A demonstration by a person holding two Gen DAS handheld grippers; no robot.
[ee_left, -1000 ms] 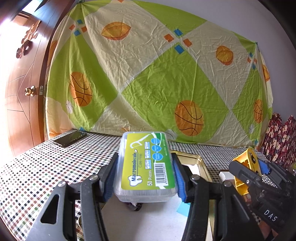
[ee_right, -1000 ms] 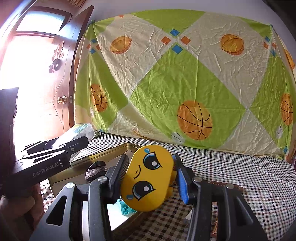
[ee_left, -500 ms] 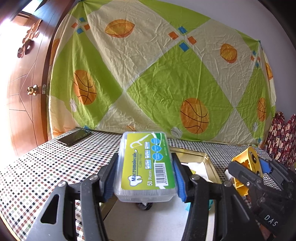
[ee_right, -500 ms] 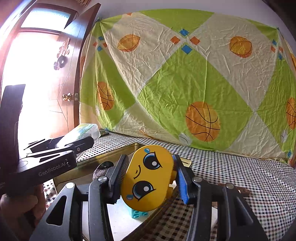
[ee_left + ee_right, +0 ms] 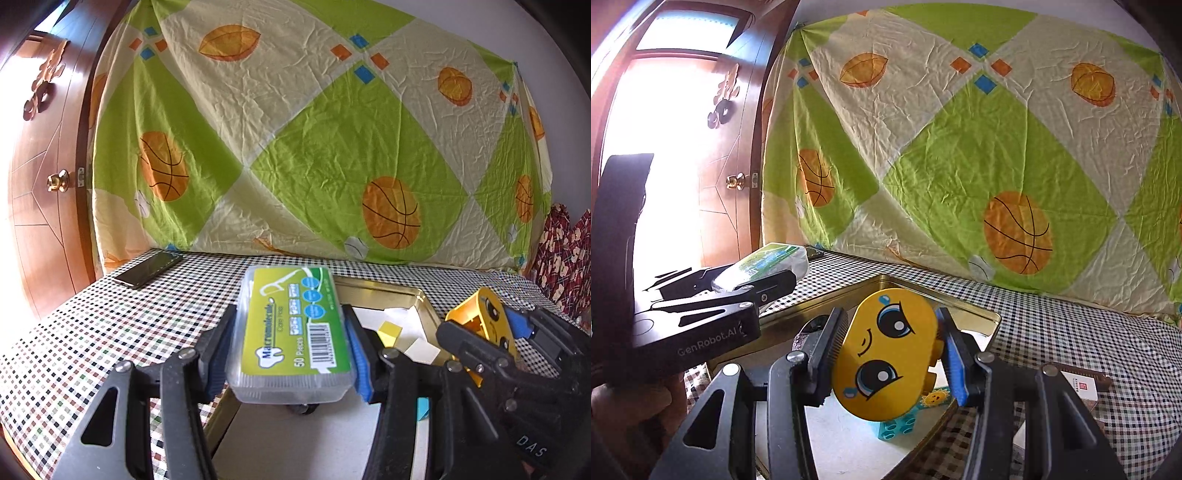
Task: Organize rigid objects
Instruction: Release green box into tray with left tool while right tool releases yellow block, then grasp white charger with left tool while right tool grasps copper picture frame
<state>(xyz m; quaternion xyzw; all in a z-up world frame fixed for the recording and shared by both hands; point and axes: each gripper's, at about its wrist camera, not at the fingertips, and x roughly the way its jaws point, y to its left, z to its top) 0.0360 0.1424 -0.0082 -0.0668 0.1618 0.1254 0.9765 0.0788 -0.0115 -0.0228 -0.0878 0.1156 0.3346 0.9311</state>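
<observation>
My left gripper [image 5: 290,343] is shut on a clear floss-pick box [image 5: 290,332] with a green label, held above the near end of a gold tray [image 5: 391,290]. That box [image 5: 768,260] also shows in the right wrist view, at the left. My right gripper [image 5: 892,354] is shut on a yellow toy block with a cartoon face [image 5: 886,354], over the tray [image 5: 964,306]. In the left wrist view the same yellow block [image 5: 487,325] sits at the right, between black fingers. A teal brick [image 5: 897,426] and a dark object [image 5: 805,334] lie in the tray.
A black phone [image 5: 149,269] lies on the checked tablecloth [image 5: 92,332] at the far left. A yellow cube [image 5: 388,328] and white paper [image 5: 399,317] are in the tray. A small box [image 5: 1082,384] rests on the cloth at right. A basketball-print sheet hangs behind; a wooden door stands left.
Both grippers have drifted over the tray with their loads; more of the tray's inside shows now. The grips have not changed.
</observation>
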